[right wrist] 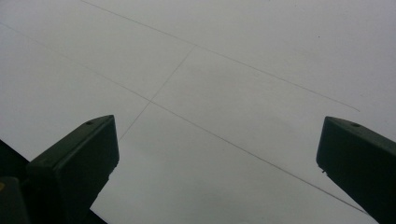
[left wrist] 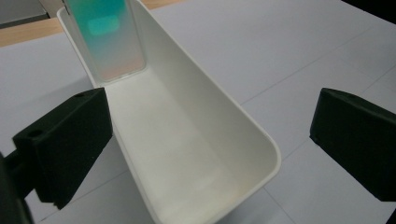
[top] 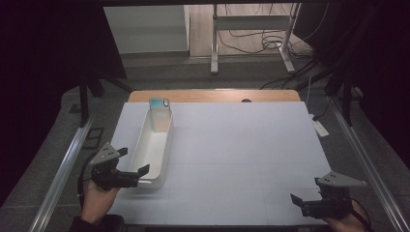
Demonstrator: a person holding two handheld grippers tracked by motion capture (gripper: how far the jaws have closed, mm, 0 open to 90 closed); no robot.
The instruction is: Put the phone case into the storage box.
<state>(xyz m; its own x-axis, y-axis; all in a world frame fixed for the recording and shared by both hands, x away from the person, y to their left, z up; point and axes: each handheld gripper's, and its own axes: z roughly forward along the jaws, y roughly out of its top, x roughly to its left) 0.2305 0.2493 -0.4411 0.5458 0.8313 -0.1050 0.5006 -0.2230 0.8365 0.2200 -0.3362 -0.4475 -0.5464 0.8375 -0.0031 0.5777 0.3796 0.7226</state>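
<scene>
- While the long white tray [top: 155, 145] lies on the left part of the desk [top: 241, 154], the left gripper [top: 134, 162] sits at the tray's near end, with its jaws wide open.
- In the left gripper view, the near end of the tray [left wrist: 261, 140] is between the two black jaws, and neither jaw touches it.
- One jaw is outside the tray's left wall, and the other is well off to the tray's right.
- A phone [top: 160, 115] with a blue-green back leans upright in the far end of the tray, against the tray's end wall.
- In the left gripper view, the phone [left wrist: 108, 39] is blue-green at the top and pale pink lower down.
- The right gripper [top: 296, 199] is far from the tray, at the near right corner of the desk.
- Its jaws are wide open too, with nothing between them but the bare white desk [right wrist: 224, 84].
</scene>
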